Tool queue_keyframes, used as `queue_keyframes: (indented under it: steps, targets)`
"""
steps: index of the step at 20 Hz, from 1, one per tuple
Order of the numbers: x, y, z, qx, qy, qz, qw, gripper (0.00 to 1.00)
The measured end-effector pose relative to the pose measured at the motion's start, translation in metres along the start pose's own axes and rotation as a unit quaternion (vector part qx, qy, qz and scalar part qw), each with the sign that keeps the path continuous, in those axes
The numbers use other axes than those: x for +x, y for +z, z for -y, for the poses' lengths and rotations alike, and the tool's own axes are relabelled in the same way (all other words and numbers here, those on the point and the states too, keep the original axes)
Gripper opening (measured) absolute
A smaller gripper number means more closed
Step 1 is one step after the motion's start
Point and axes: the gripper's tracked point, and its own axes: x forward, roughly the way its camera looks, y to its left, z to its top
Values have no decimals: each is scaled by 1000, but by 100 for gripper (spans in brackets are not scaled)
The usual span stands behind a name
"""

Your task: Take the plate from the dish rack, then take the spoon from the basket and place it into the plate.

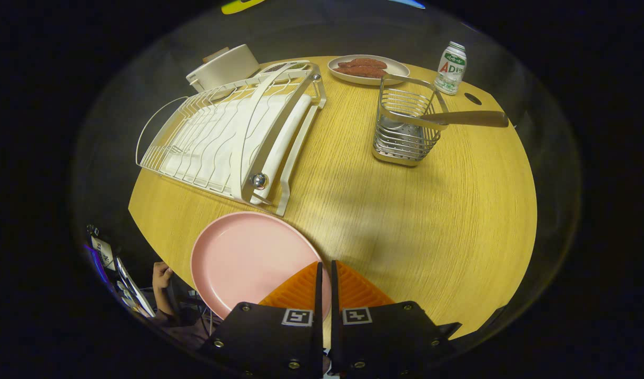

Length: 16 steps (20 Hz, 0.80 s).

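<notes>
The gripper [325, 271] points forward and down, its two fingers [300, 289] drawn almost together with only a thin slit between them. Whether the fingers pinch anything in that slit cannot be told. A person's hand [161, 275] sits low off to the left of the fingers, loosely curled, with a dark sleeve below it.

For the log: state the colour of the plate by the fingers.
Plain pink plate, gripper view; the gripper is shut on its rim.
</notes>
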Motion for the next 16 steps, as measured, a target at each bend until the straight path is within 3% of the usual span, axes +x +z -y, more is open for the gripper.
queue_keyframes:
  steps: [9,16]
  targets:
    - [-32,31,31,1,-30,74,997,6]
    - [-41,39,39,19,-12,138,990,6]
